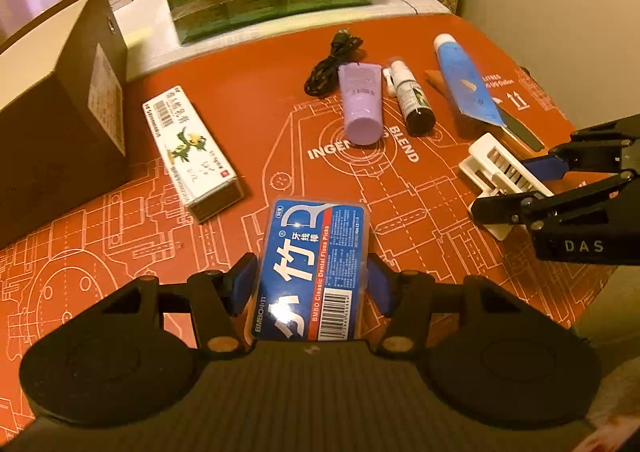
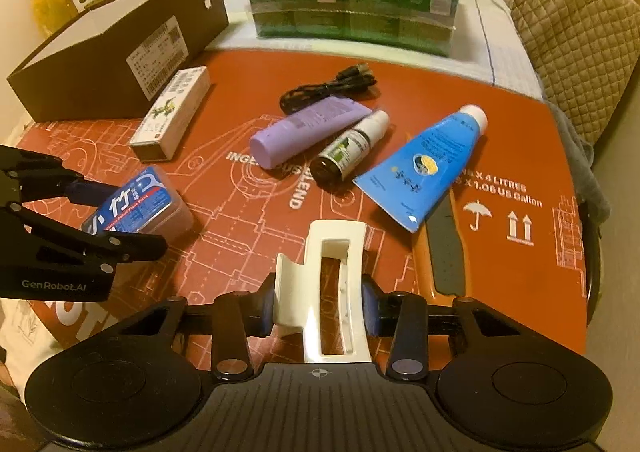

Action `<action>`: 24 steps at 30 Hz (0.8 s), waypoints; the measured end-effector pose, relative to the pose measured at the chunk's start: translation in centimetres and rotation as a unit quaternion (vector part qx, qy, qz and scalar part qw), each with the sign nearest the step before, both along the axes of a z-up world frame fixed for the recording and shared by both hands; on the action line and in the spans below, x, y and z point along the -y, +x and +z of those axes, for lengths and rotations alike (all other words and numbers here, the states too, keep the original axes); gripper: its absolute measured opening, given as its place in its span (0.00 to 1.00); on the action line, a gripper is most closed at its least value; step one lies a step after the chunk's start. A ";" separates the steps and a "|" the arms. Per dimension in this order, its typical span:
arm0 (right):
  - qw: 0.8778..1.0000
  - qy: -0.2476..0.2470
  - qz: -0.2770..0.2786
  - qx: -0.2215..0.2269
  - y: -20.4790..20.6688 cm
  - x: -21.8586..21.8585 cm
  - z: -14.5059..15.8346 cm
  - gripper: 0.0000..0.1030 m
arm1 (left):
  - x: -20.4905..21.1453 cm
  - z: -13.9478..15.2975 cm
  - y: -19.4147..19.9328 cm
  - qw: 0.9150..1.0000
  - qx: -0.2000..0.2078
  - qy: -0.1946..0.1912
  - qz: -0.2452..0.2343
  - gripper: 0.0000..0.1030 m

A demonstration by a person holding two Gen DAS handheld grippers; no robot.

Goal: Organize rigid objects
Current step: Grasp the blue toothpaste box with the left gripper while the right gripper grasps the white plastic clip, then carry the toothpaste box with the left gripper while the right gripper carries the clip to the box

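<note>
Black grippers (image 1: 312,280) – blue pads, "DAS" mark.

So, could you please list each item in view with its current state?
Left tongs: shut on floss pick box.
Right tongs: shut on white hair claw.
Brown box: open.
Purple tube: lying, capped.
Blue tube: lying, capped.
Dropper bottle: lying.

Glossy clear plastic floss-pick case (image 1: 312,272); smooth cream plastic hair claw (image 2: 332,292) (slightly shiny); matt brown cardboard box (image 2: 120,64); printed orange cardboard tabletop (image 1: 248,92).
</note>
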State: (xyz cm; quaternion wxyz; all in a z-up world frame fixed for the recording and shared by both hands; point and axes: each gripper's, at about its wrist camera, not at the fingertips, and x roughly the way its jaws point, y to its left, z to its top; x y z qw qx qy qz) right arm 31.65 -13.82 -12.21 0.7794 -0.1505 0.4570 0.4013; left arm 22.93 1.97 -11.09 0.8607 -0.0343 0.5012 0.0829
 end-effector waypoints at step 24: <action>0.992 0.088 0.093 0.005 -1.9 -9.9 7.7 0.37 | -9.5 9.1 -5.7 0.991 0.084 0.002 0.103 0.53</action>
